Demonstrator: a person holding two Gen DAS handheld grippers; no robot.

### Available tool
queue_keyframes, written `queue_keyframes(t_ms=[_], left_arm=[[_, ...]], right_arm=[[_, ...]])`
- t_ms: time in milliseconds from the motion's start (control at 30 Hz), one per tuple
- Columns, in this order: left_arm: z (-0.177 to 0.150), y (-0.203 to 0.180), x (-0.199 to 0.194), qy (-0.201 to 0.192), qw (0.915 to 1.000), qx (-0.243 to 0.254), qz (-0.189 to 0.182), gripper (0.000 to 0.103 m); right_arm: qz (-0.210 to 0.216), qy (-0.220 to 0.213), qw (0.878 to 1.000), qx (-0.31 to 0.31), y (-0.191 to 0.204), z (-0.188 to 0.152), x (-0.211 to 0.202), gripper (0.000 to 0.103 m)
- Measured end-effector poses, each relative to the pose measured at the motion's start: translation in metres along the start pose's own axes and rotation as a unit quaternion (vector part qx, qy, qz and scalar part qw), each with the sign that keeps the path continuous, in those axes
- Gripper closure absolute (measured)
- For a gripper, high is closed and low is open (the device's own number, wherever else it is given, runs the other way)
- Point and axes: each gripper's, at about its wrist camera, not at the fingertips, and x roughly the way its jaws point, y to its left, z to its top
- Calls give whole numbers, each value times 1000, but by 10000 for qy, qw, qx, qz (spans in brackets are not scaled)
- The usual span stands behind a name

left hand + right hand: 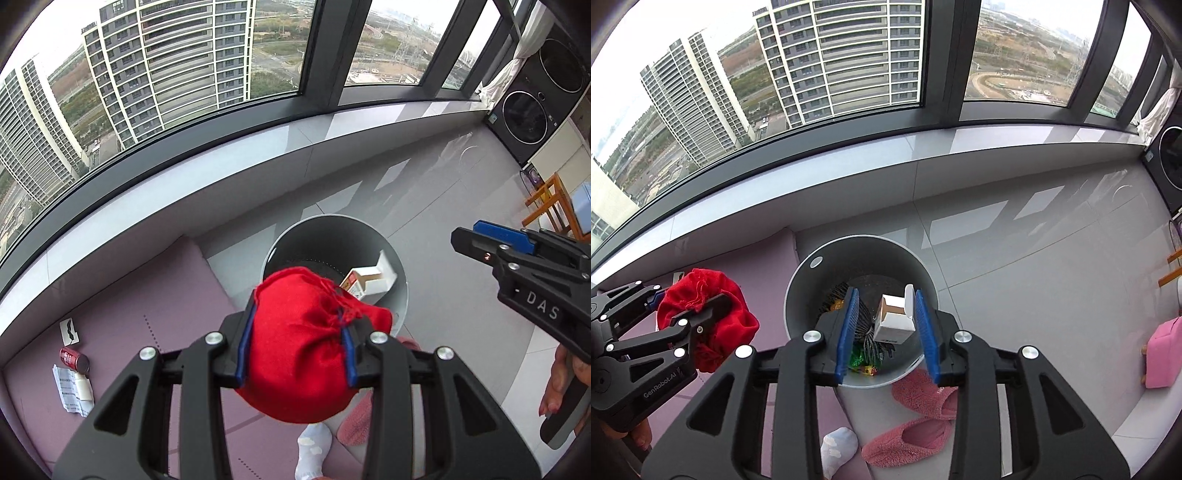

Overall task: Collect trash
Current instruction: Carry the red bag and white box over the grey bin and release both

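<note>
My left gripper [299, 321] is shut on a red cloth bundle [306, 354], held just left of and above a round grey bin [332, 218]. In the right wrist view the same bundle [709, 317] sits in the left gripper [690, 306] beside the bin [864, 238]. My right gripper [886, 295] hangs over the bin mouth with its blue pads [847, 332] apart. A white carton [895, 319] shows between them, lower down inside the bin, as do a dark mesh thing [866, 317] and coloured wrappers [864, 365]. In the left wrist view the carton [369, 280] leans on the bin's inner wall, apart from the right gripper [469, 236].
On the pink mat [147, 295] lie a red can [74, 360], a printed paper [70, 391] and a small white bottle [83, 386]. Pink slippers [923, 395] and a white sock [838, 446] are by the bin. Stacked washing machines [524, 118], a wooden stool [550, 203] and a pink bag [1163, 354] stand right.
</note>
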Motion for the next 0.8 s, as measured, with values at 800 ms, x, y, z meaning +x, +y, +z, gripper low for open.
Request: queue_keyframes(t_ms=[800], left_arm=[[16,2,-1,-230,9997,-91,-28,27]], right_arm=[[104,101,9989,-445,20,13,-10,72]])
